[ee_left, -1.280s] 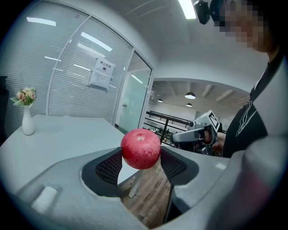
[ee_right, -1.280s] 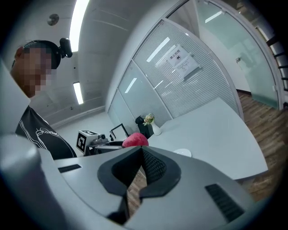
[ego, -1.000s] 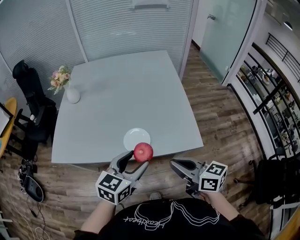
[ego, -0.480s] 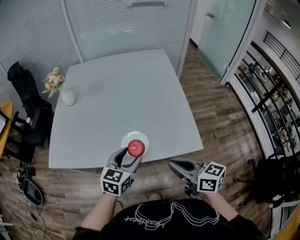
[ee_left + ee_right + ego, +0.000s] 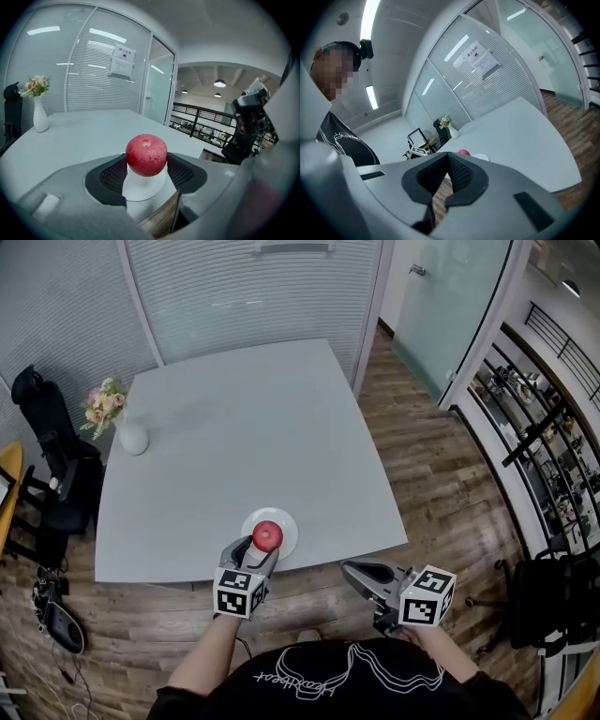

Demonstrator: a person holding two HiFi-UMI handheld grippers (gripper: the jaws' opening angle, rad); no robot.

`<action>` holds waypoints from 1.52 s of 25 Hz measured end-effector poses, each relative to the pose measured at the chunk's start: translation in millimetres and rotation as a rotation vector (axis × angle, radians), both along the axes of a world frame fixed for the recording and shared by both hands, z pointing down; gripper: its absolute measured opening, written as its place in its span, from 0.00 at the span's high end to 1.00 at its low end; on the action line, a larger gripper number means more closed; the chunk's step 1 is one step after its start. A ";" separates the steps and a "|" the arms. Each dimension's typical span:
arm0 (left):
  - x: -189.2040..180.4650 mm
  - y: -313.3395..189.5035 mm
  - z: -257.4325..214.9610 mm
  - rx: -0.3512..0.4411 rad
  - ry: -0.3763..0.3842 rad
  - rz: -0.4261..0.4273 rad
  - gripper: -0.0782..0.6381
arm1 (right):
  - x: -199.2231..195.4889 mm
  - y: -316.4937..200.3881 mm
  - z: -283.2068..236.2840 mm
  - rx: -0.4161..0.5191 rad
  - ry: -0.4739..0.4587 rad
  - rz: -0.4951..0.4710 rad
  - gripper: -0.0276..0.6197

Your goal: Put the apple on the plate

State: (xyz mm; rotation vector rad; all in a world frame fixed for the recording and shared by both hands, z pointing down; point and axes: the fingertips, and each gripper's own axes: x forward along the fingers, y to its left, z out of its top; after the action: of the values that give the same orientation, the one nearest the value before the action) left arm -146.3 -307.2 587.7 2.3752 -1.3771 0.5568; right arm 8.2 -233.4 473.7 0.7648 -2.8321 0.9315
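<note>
A red apple (image 5: pixel 268 535) sits between the pads of my left gripper (image 5: pixel 264 544), which is shut on it. In the left gripper view the apple (image 5: pixel 146 154) hangs directly over the small white plate (image 5: pixel 140 190). I cannot tell whether it touches the plate. The plate (image 5: pixel 287 520) lies near the front edge of the grey table (image 5: pixel 234 427). My right gripper (image 5: pixel 353 571) hovers off the table's front right, over the wooden floor, shut and holding nothing. From the right gripper view, the apple (image 5: pixel 463 152) and plate (image 5: pixel 481 158) show beyond its jaws.
A white vase of flowers (image 5: pixel 130 434) stands at the table's far left corner. A black office chair (image 5: pixel 54 460) stands left of the table. Glass walls run behind it, and a railing (image 5: pixel 553 399) lines the right side.
My left gripper has carried the apple forward and down, from just before the table's front edge to over the plate. The right gripper has hardly moved.
</note>
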 end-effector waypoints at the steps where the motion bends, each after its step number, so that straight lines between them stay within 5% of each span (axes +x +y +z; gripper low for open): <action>1: 0.0 -2.4 6.8 -0.002 -0.019 0.003 0.51 | 1.7 -0.6 -0.5 0.001 -0.004 0.002 0.94; 13: -4.0 -18.9 56.8 -0.071 -0.088 0.003 0.51 | 16.2 -2.4 7.5 -0.026 0.014 0.043 0.94; 31: 3.8 -23.1 61.3 -0.046 -0.158 0.036 0.48 | 26.4 2.4 6.9 -0.038 0.016 0.047 0.94; 38: -5.1 -16.6 46.3 -0.044 -0.114 0.029 0.43 | 17.5 -3.2 2.8 -0.027 -0.009 0.041 0.94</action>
State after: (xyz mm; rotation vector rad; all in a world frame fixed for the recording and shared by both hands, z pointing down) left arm -151.4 -323.8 634.0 2.3639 -1.3650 0.7337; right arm 25.8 -236.6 476.4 0.8208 -2.8150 0.9793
